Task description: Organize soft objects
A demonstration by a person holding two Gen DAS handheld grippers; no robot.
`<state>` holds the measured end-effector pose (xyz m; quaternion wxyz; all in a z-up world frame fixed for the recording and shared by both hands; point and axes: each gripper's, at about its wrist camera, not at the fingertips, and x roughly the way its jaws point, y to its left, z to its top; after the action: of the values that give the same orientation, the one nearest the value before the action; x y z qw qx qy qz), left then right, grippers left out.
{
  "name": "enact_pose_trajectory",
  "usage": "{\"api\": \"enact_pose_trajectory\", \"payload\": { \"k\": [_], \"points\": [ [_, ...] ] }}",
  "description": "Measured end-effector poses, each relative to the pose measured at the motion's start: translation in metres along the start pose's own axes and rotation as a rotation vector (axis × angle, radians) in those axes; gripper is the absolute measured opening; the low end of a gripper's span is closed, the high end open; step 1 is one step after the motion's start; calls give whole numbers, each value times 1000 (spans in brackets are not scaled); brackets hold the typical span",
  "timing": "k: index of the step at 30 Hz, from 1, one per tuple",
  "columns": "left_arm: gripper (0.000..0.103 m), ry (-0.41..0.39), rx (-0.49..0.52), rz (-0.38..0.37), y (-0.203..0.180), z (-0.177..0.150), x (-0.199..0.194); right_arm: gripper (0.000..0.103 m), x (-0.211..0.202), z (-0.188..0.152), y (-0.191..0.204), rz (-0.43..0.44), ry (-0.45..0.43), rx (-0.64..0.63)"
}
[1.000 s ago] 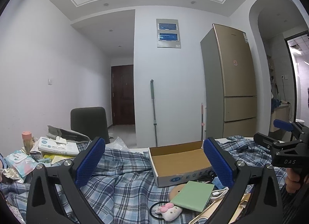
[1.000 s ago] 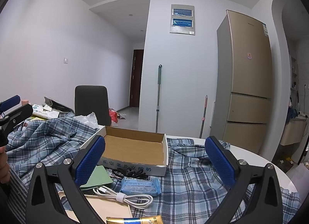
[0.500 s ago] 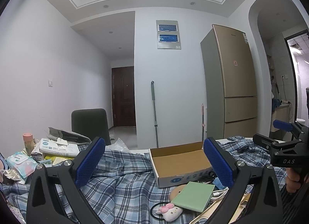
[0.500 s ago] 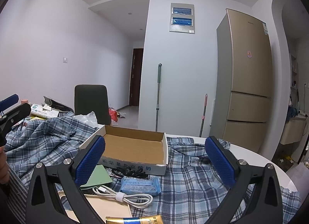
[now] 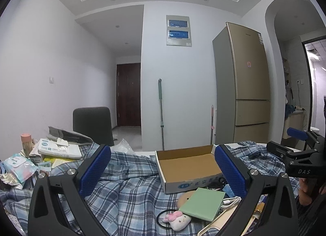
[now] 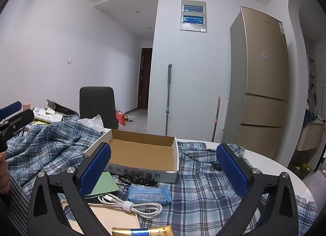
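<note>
Hovering over the plaid cloth [image 5: 126, 195], left gripper [image 5: 162, 171] and right gripper [image 6: 163, 171] gape wide, holding nothing.

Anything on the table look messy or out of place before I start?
Yes. The plaid shirt lies crumpled across the table instead of folded, and the cardboard box sits on top of it, empty. A cable, wipes pack and green pad lie loose on it by the box.

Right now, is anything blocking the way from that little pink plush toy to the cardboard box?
Yes. The green pad lies between the plush toy and the cardboard box, with cables beside it. Lifted, the toy clears them.
</note>
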<state>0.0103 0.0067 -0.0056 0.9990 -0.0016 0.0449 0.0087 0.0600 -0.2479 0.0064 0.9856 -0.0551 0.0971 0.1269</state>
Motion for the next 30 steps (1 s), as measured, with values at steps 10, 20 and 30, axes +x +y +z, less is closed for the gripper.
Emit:
{"api": "enact_pose_trajectory", "payload": {
  "k": [10,20,30],
  "points": [
    [103,148,-36,5,7,18,15,103,5,7,-1,24,46,18],
    [103,280,-57,-2,-3,59,17,103,-7,62,-6,144,200,104],
    [103,301,-31,-38,-30,41,27,103,13,57,-15,135,276,187]
  ]
}}
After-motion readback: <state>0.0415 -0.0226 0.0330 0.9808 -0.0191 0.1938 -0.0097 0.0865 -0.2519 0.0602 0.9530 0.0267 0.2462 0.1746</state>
